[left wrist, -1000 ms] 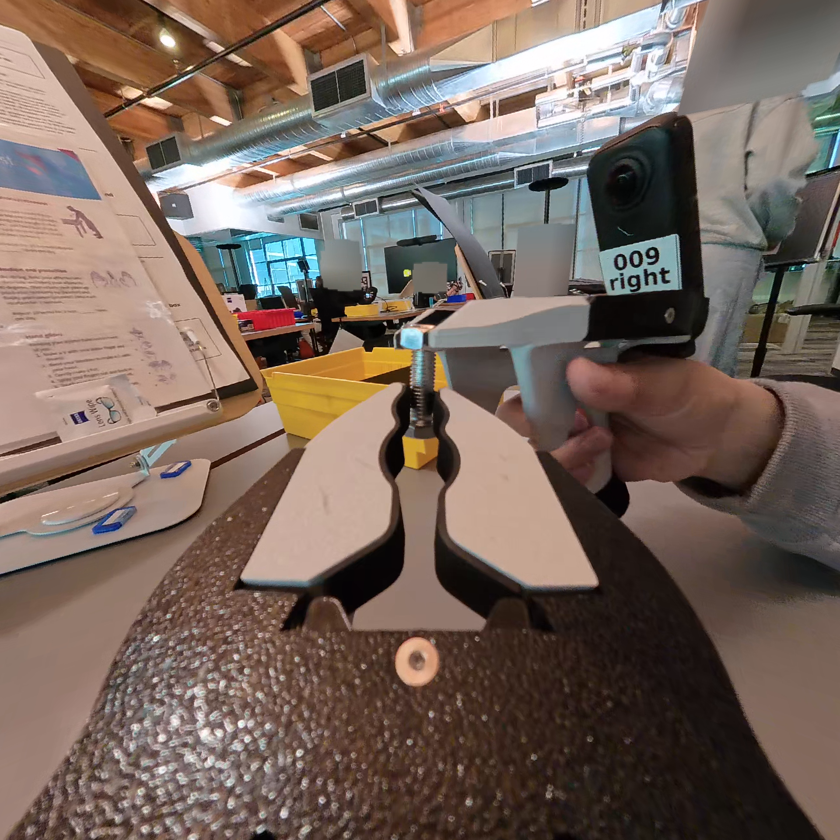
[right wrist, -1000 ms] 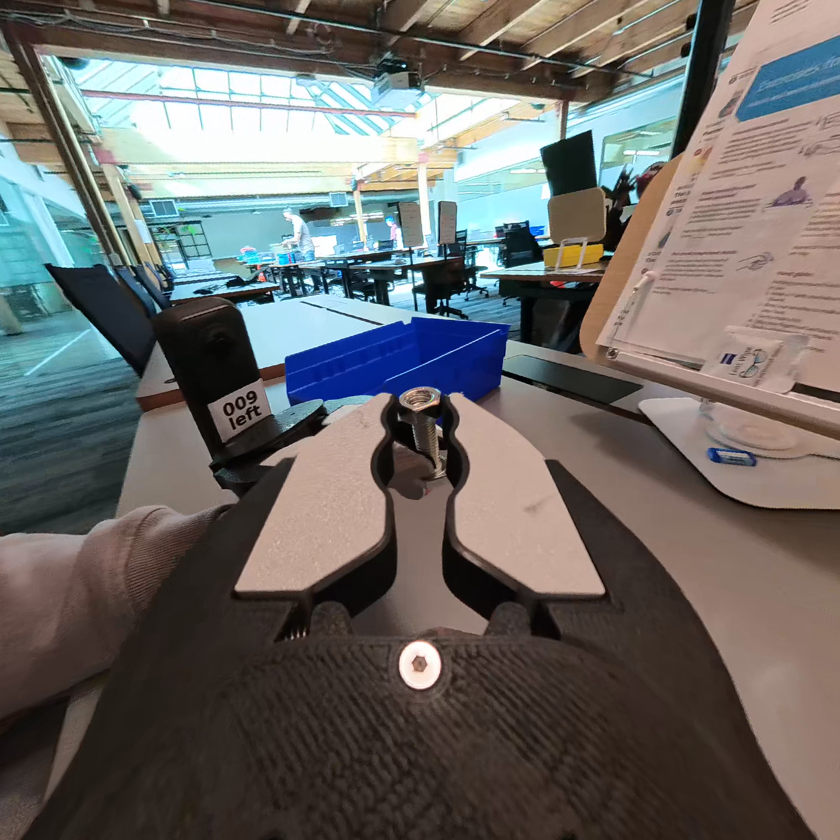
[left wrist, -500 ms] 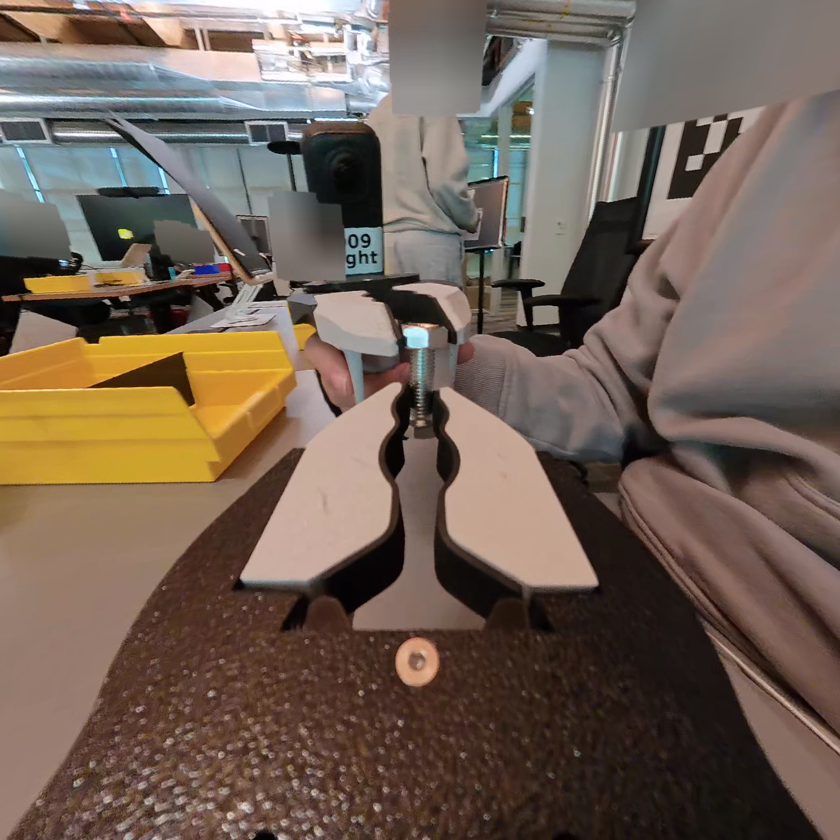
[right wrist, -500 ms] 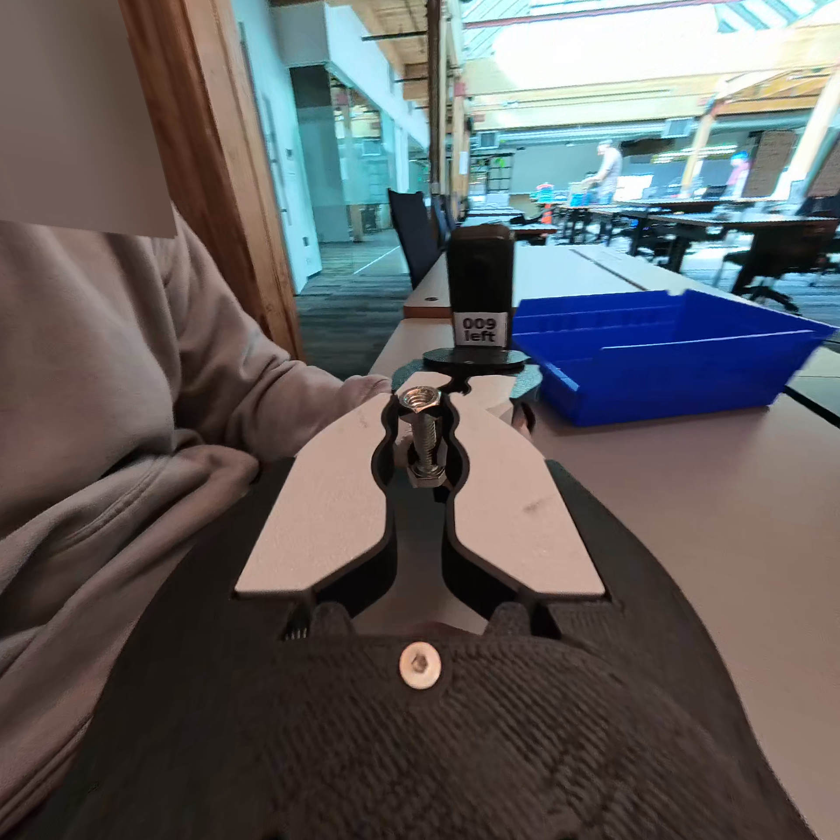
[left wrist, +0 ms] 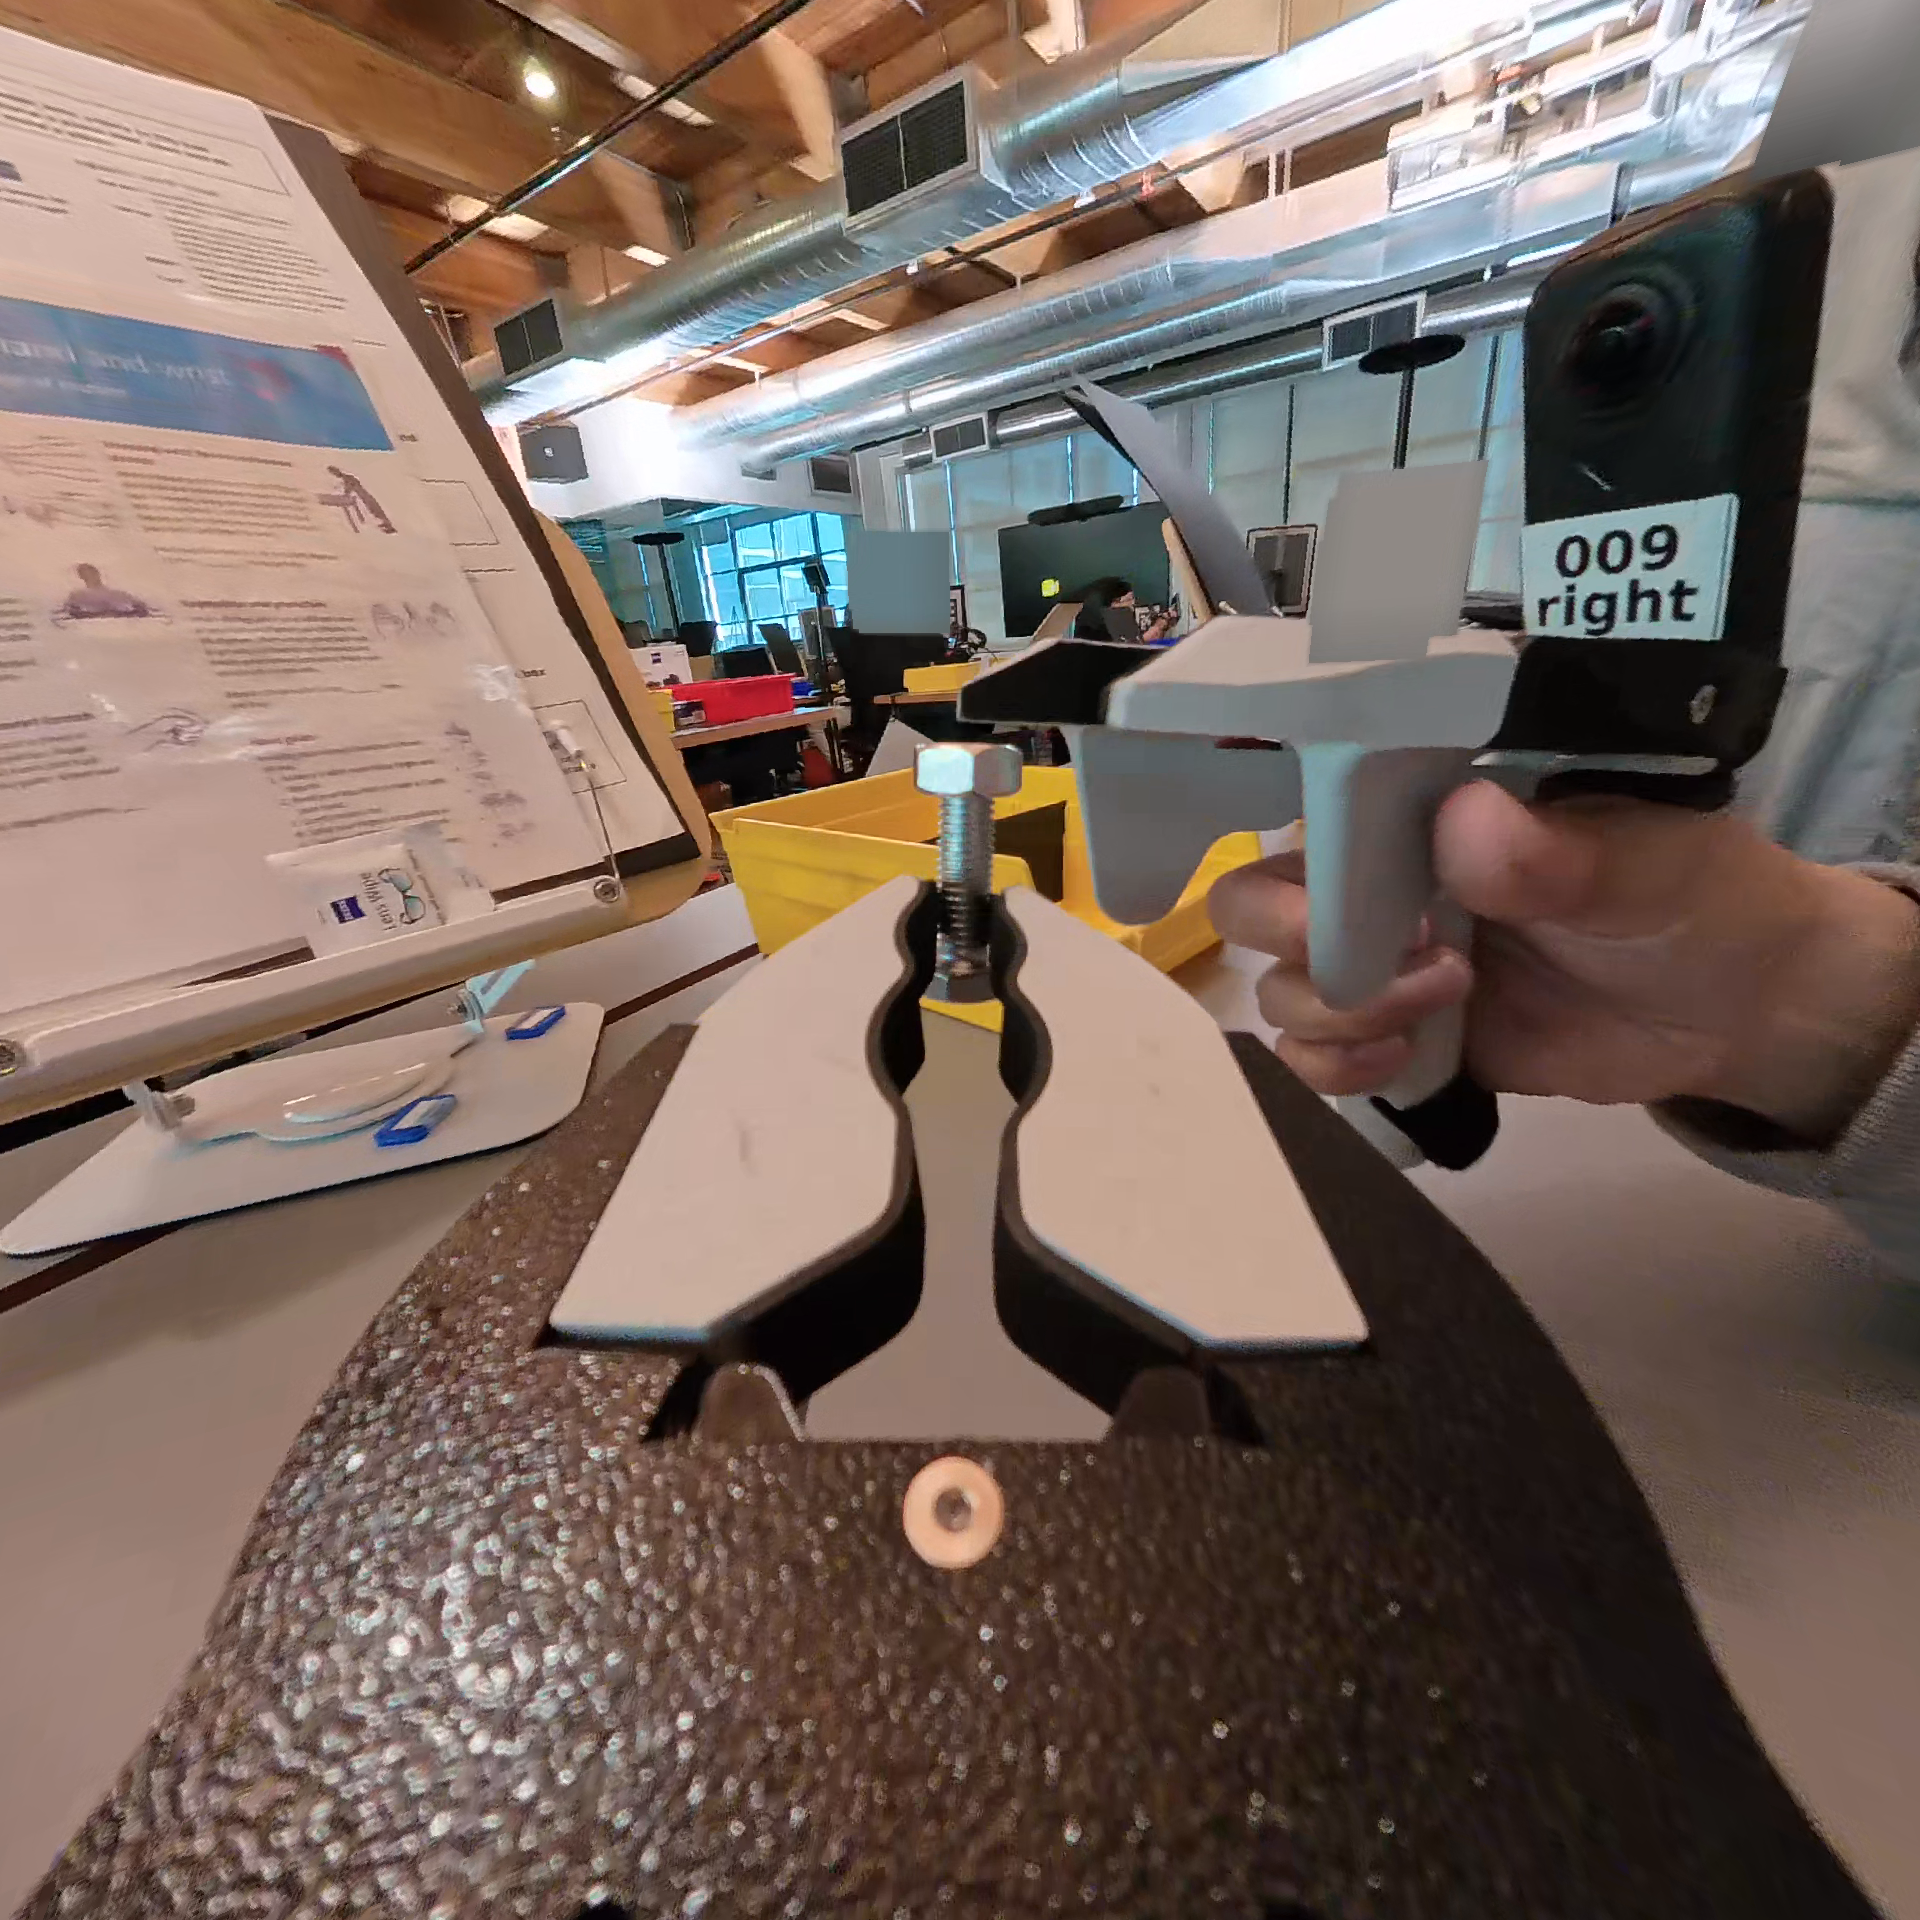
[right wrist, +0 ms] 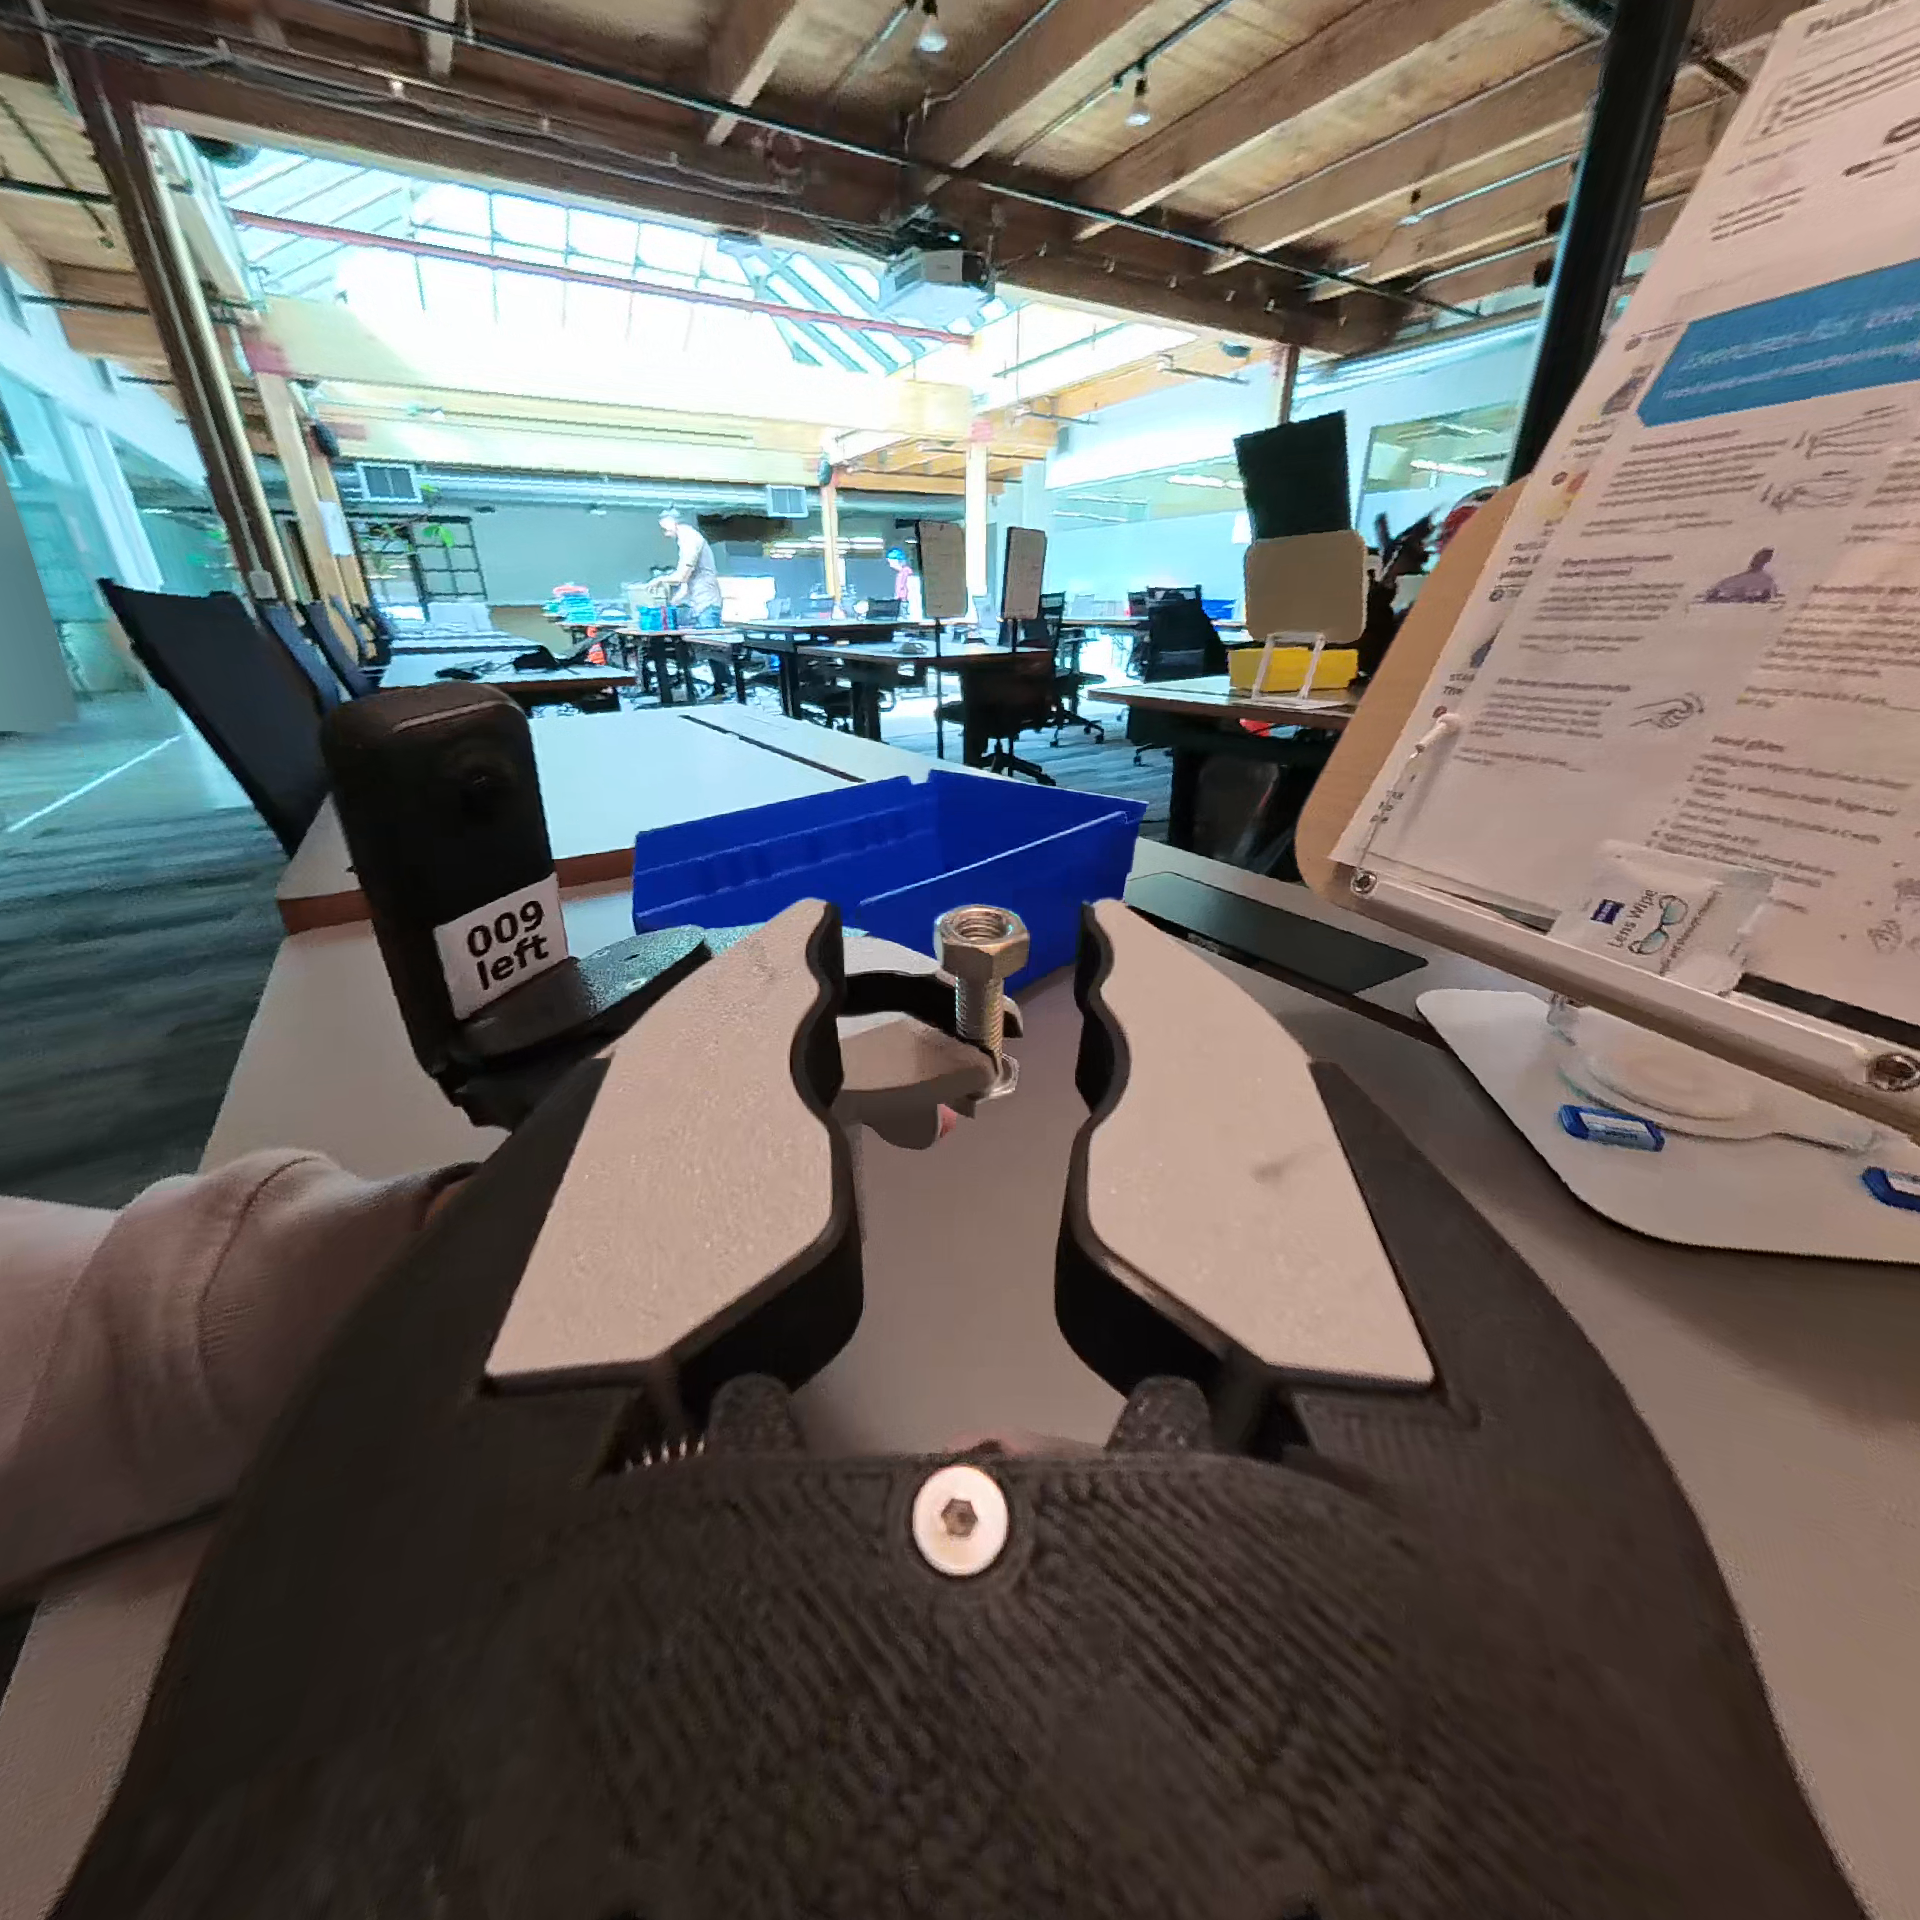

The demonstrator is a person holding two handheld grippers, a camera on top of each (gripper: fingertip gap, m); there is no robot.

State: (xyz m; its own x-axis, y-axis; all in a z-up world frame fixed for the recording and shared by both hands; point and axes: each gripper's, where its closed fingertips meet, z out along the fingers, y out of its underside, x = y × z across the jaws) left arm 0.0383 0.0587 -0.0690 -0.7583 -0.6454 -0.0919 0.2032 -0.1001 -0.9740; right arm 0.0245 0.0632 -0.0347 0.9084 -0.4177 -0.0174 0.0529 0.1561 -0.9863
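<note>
Left wrist view: your left gripper (left wrist: 961, 935) is level, narrow, pads clamped on the threaded shank of an upright steel bolt (left wrist: 964, 821); the nut end sits between the tips, partly hidden. Your right gripper (right wrist: 956, 997) has its jaws wide, fingers clear either side of the hex nut (right wrist: 981, 940). Right hand (left wrist: 1579, 956) wraps the grey handle. Smooth yellow bin (left wrist: 831, 862) behind, blue bin (right wrist: 883, 852) opposite.
</note>
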